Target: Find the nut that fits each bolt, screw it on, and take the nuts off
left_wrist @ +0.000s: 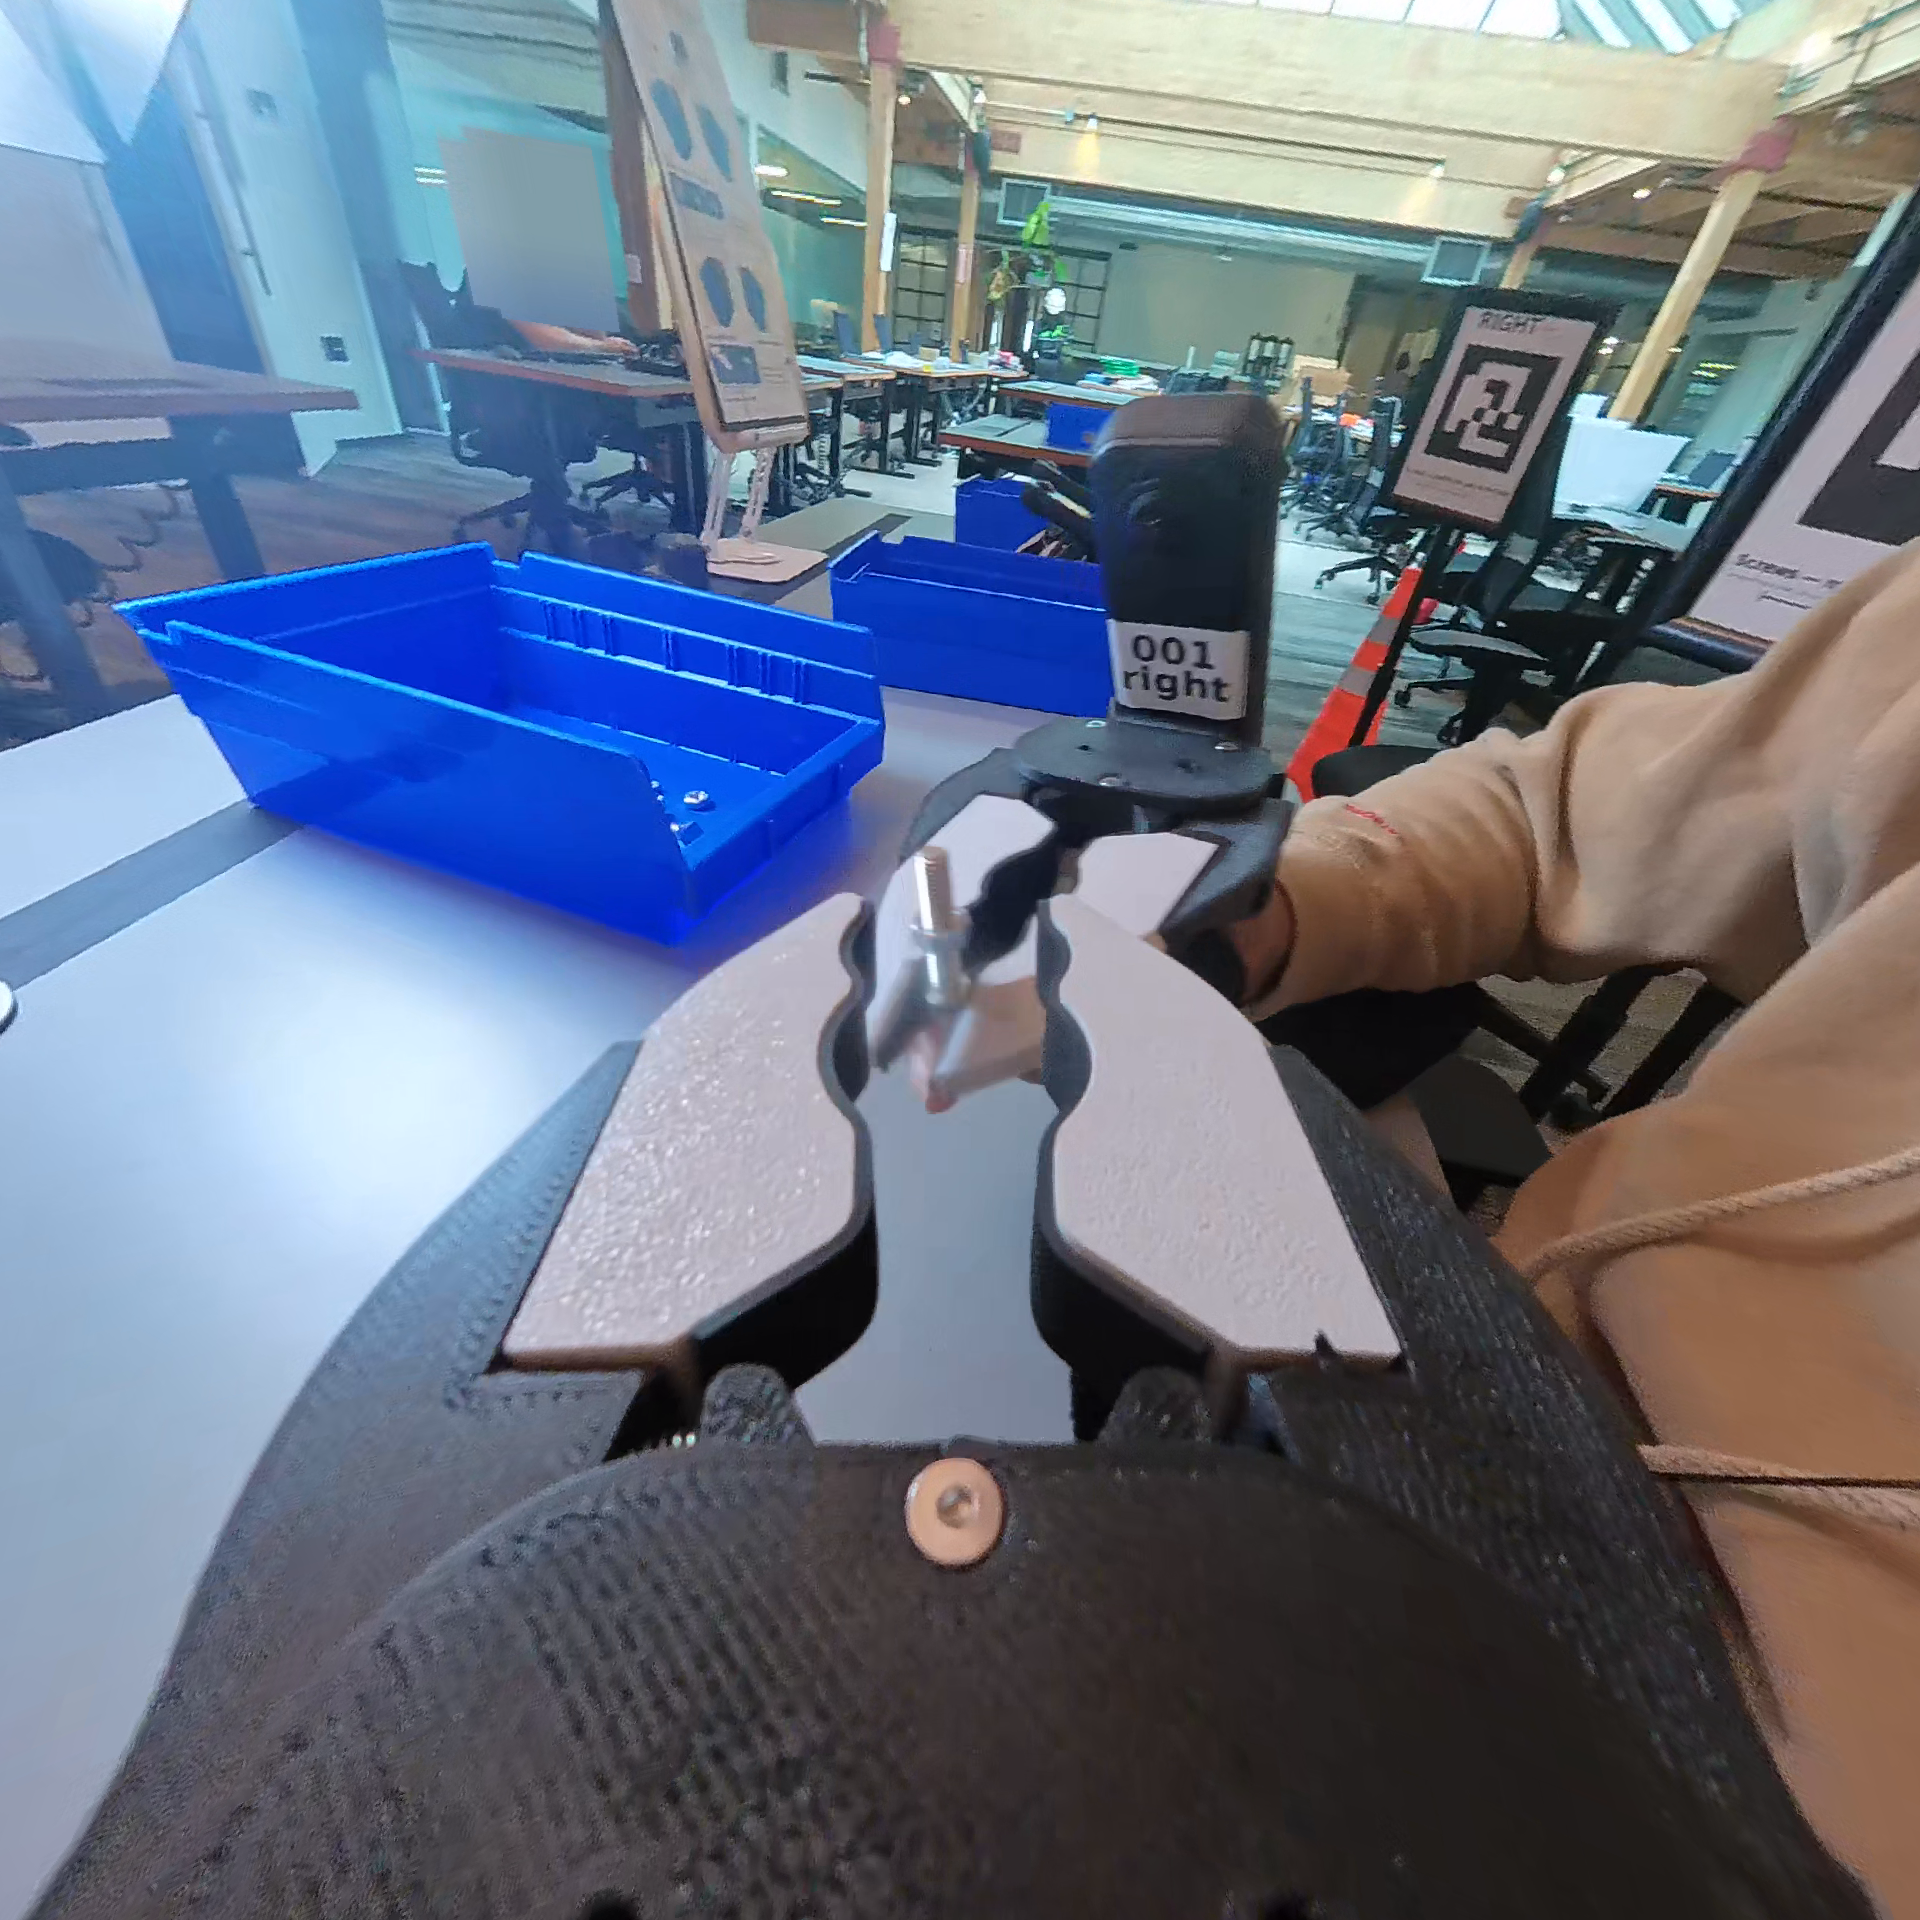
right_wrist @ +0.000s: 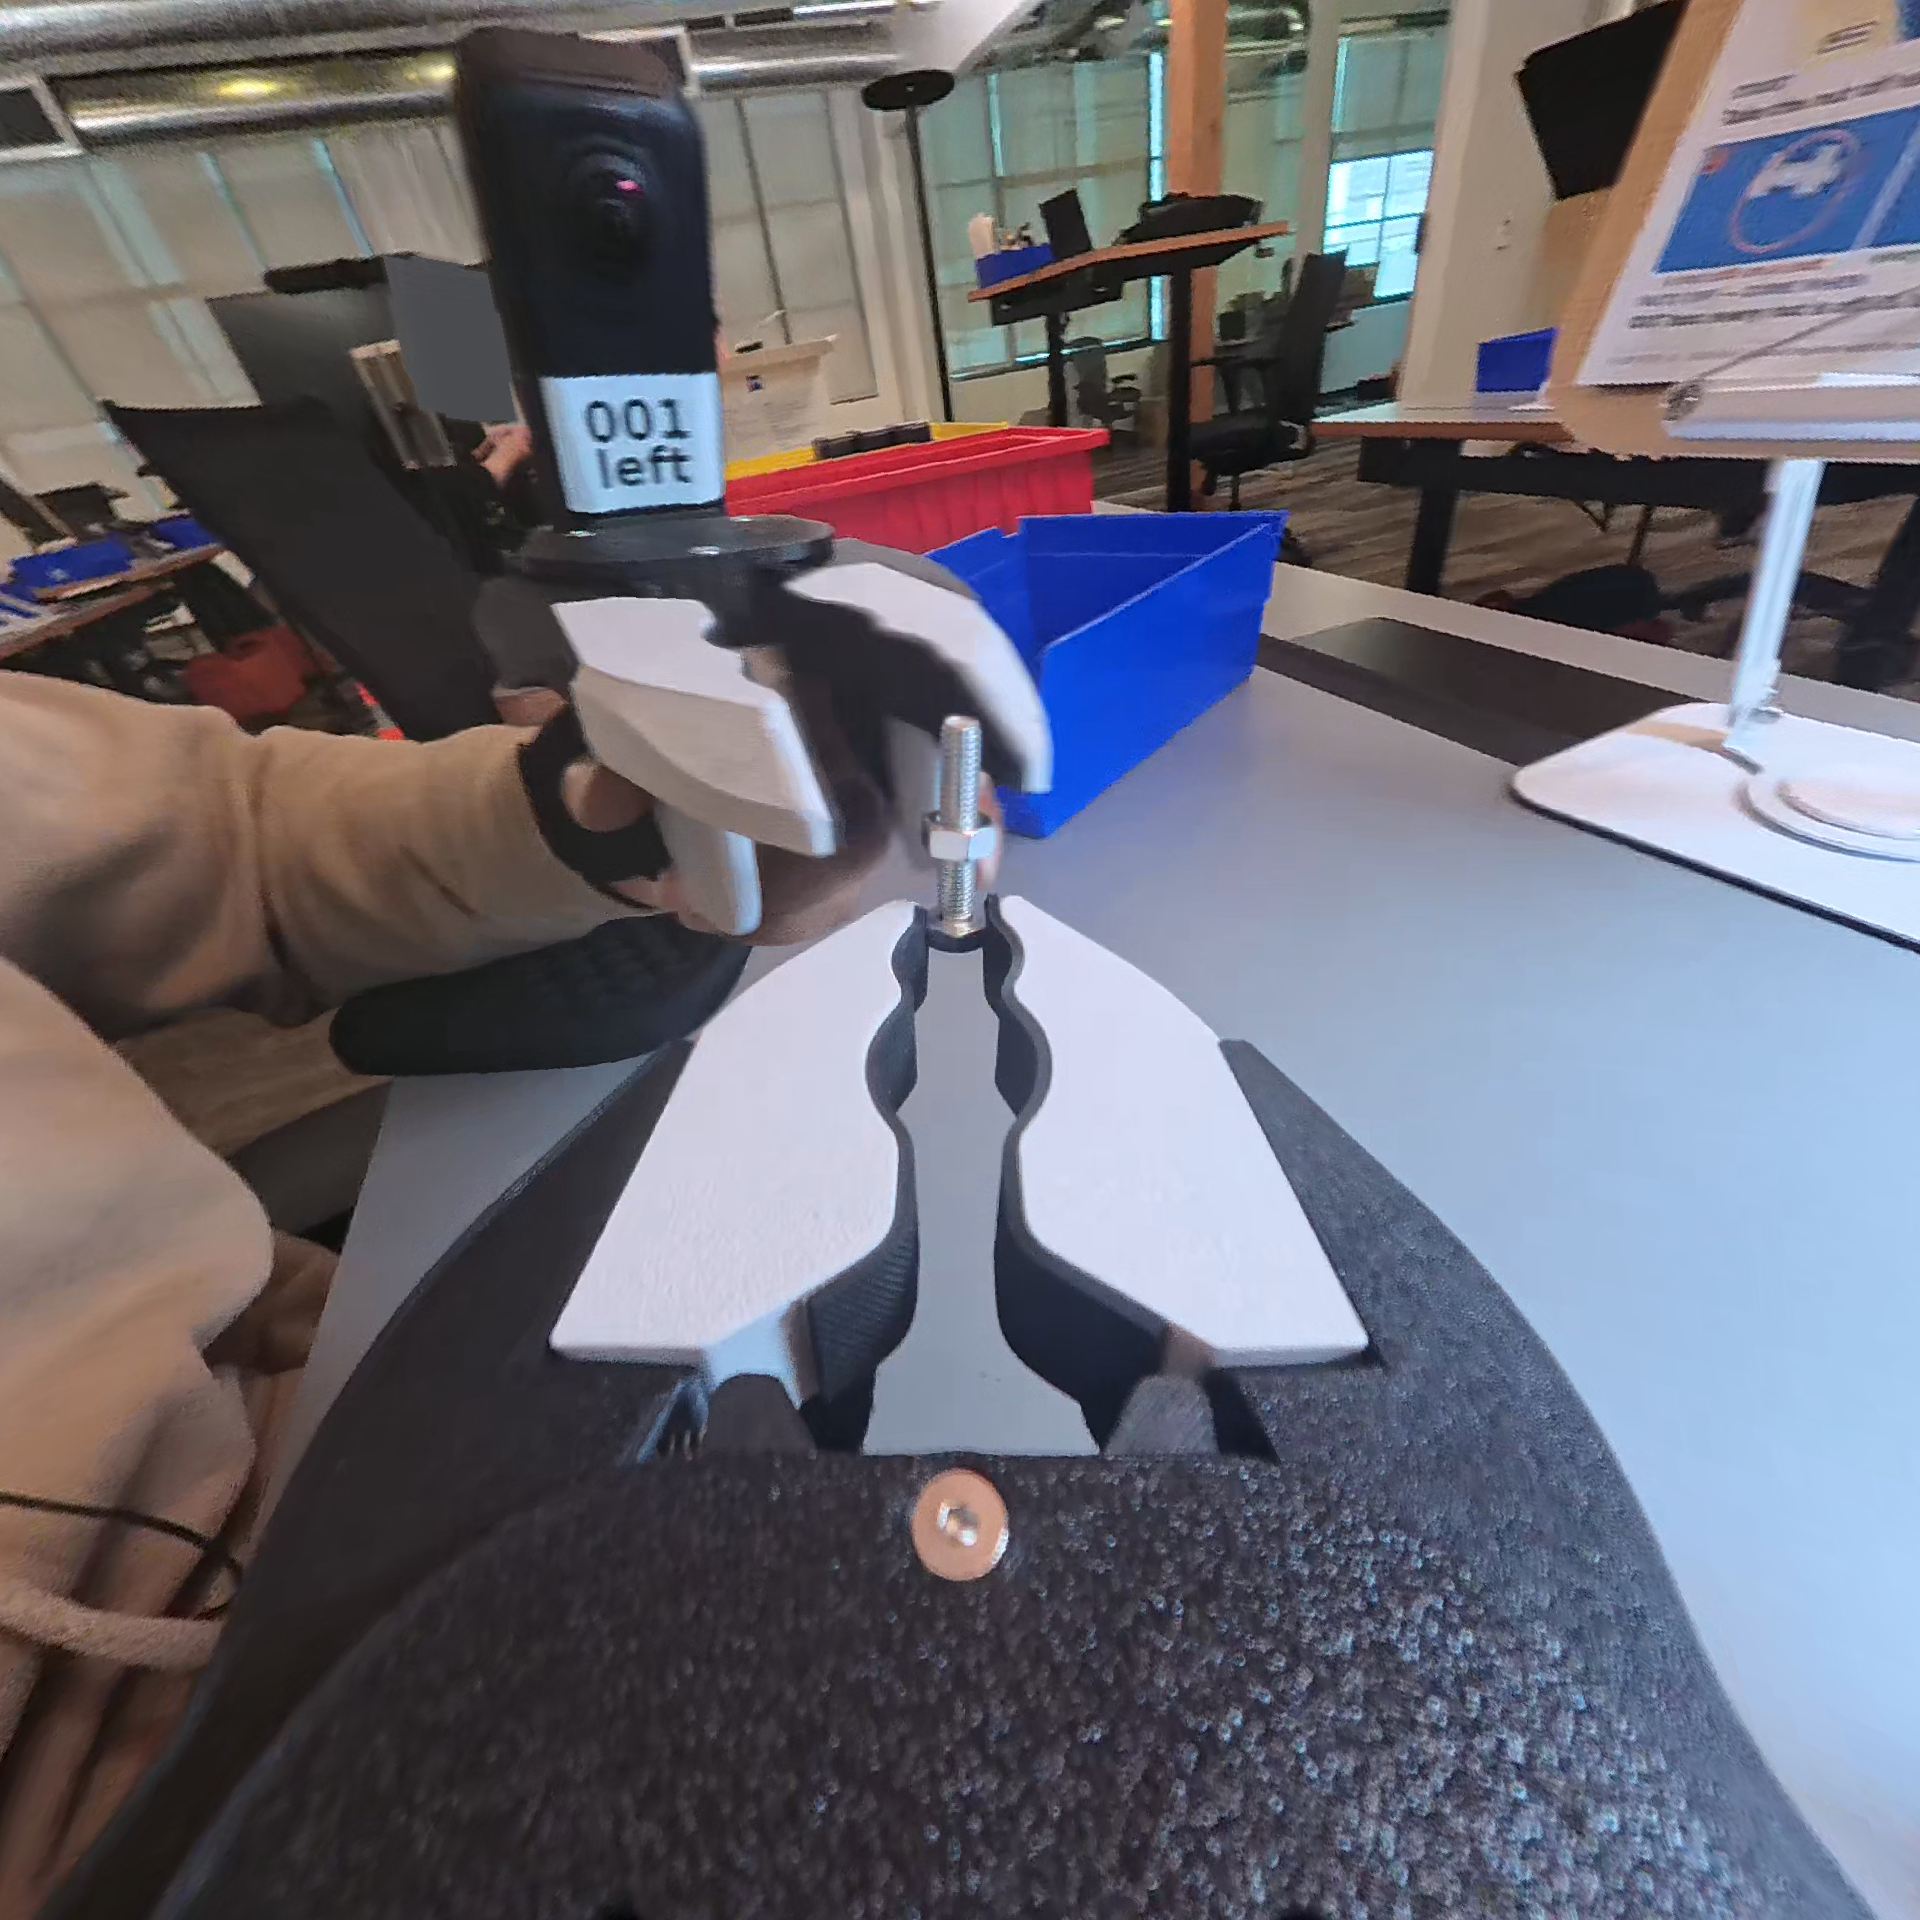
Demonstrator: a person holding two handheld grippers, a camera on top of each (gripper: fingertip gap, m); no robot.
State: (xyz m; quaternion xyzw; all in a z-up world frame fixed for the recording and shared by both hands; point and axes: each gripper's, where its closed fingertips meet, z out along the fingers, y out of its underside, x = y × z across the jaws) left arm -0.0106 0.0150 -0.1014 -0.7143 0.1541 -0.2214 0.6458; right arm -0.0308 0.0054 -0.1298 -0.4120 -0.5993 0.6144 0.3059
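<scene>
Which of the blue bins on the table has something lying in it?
The big blue bin nearest the left gripper: small silver hardware lies in its corner. The farther blue bin behind it shows nothing inside from here.

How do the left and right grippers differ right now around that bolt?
The right gripper has its jaws shut on the lower end of the bolt, holding it upright. The left gripper has its jaws open. The right one grips the bolt, while the left one only flanks it near the nut, and I cannot tell if it touches. Both are black with pale finger plates.
</scene>
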